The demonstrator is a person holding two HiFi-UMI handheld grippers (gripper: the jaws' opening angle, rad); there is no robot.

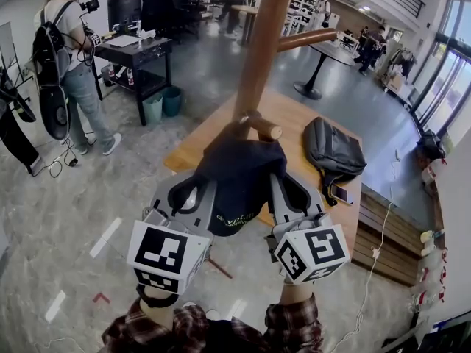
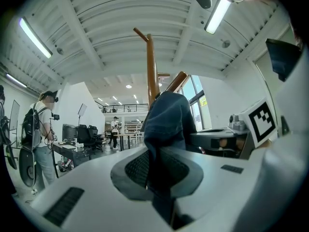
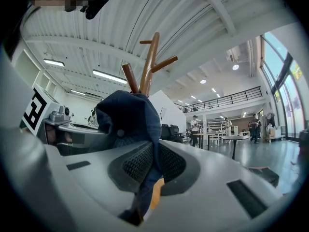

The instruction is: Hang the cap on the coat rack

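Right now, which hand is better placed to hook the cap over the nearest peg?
Right, probably. Both hold the navy cap, but the right gripper sits nearest the tip of the peg, while the left gripper is farther off on the cap's other side.

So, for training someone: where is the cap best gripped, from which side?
The cap's thin fabric edge, one side each, approached level from the person's side: left gripper and right gripper pinch it so, leaving the crown free for the peg.
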